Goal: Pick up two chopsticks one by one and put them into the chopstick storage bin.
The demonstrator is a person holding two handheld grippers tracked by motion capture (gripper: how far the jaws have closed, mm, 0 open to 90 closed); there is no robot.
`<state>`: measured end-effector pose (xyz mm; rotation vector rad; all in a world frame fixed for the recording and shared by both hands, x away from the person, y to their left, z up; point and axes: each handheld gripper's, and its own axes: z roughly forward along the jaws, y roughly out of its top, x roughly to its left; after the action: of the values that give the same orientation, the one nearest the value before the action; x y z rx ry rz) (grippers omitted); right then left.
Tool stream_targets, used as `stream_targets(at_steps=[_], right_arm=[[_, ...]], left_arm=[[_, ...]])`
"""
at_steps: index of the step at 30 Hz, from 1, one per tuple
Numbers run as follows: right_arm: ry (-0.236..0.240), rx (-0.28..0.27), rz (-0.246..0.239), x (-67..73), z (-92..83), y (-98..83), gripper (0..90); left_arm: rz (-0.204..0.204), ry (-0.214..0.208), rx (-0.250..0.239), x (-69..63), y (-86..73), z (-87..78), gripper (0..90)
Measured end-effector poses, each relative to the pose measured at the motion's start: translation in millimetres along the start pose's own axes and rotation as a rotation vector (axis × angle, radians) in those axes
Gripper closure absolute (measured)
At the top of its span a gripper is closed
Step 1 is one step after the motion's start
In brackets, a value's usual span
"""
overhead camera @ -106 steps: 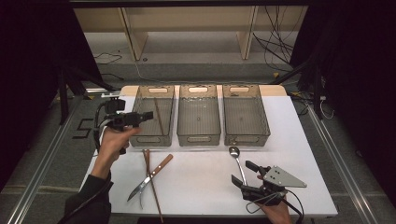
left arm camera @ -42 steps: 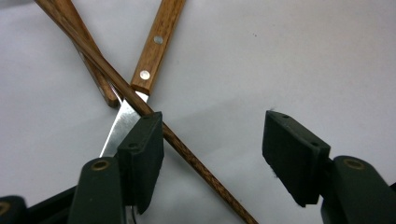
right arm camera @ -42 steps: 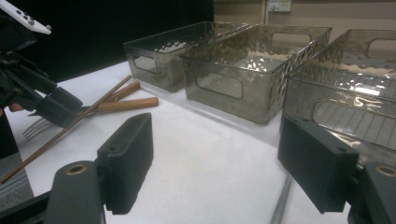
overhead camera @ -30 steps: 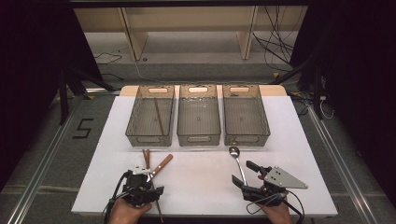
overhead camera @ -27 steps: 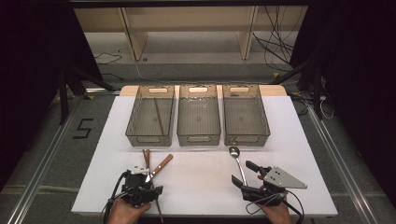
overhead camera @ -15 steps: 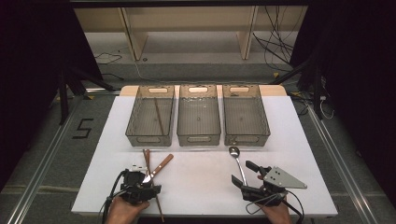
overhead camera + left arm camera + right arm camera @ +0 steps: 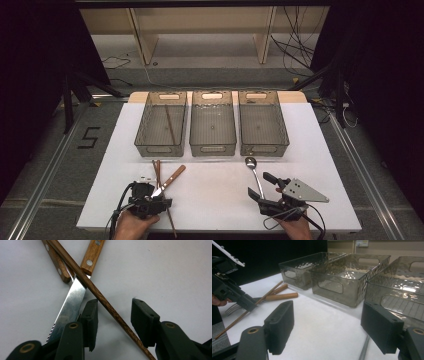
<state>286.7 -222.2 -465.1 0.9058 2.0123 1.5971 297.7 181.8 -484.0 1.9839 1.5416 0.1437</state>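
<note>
A brown chopstick (image 7: 105, 302) lies across a wooden-handled knife (image 7: 71, 305) and a wooden-handled fork (image 7: 56, 262) on the white table (image 7: 215, 195). My left gripper (image 7: 113, 305) is low over this pile (image 7: 159, 200). Its jaws straddle the chopstick and have just been closing, with a gap still on each side, and the left jaw hangs over the knife blade. Near the front right, my right gripper (image 7: 261, 186) rests open on the table. A metal spoon (image 7: 254, 170) lies there with its handle running under the jaws.
Three clear grey bins stand in a row at the back of the table: left (image 7: 161, 122), middle (image 7: 212, 122), right (image 7: 262, 122). The left bin holds one chopstick (image 7: 170, 125). The table's front edge is just behind both hands.
The left gripper came down from beside the left bin to the cutlery pile at the table's front. Over the last second it barely shifted. The right gripper stayed put.
</note>
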Motion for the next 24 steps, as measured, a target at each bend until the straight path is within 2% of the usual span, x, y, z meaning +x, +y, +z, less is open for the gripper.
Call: stream_targets(at_steps=[3, 8, 12, 18, 24], right_arm=[[0.002, 0.001, -0.003, 0.2, 0.2, 0.0, 27.4], [0.003, 0.004, -0.003, 0.8, 0.8, -0.1, 27.4], [0.005, 0.005, -0.004, 1.5, 1.9, -0.2, 27.5], [0.008, 0.01, -0.003, 2.0, 2.4, -0.4, 27.6], [0.01, 0.004, -0.004, 2.1, 2.2, -0.3, 27.9]], left_arm=[[-0.004, -0.004, -0.003, 1.7, -0.1, 0.0, 59.1], [0.017, 0.02, 0.0, -1.1, -0.1, 0.7, 61.4], [0.045, 0.039, 0.026, -3.3, 2.6, 1.1, 62.0], [0.094, 0.09, 0.073, -10.8, 7.6, 2.8, 62.8], [0.095, 0.091, 0.085, -9.2, 9.2, 2.5, 67.0]])
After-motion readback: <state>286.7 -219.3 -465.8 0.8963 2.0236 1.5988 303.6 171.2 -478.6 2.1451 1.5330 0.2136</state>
